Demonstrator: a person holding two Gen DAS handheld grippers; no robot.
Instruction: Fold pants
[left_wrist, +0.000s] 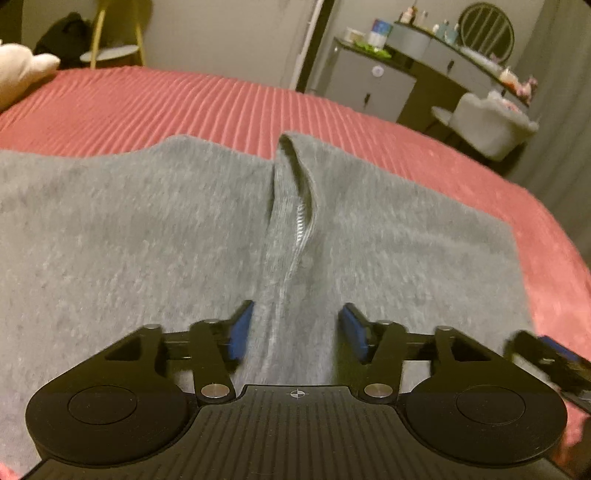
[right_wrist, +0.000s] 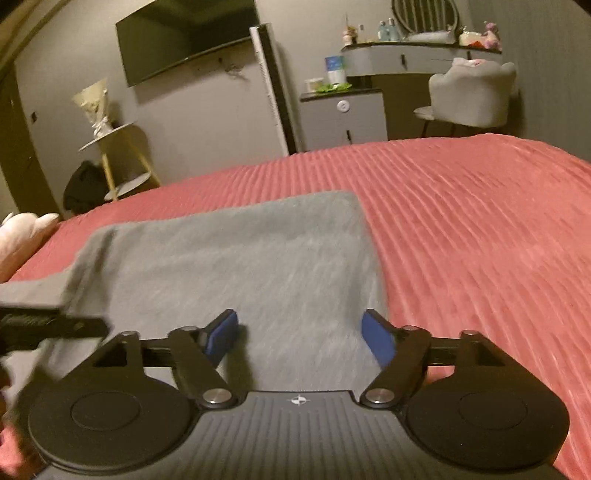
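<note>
Your left gripper (left_wrist: 295, 328) stands partly open astride the seam ridge of the grey pants (left_wrist: 155, 236) without pinching it, your right gripper (right_wrist: 299, 336) gapes wide over bare cloth, and the pants lie flat across the lower half of both views on the red ribbed bedspread (right_wrist: 461, 221).

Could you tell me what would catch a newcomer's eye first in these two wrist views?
Most striking is the grey pants spread flat across the red ribbed bedspread, filling the foreground of both views, with a stitched seam running up the middle in the left view. The left gripper and right gripper hang open over the cloth.
</note>
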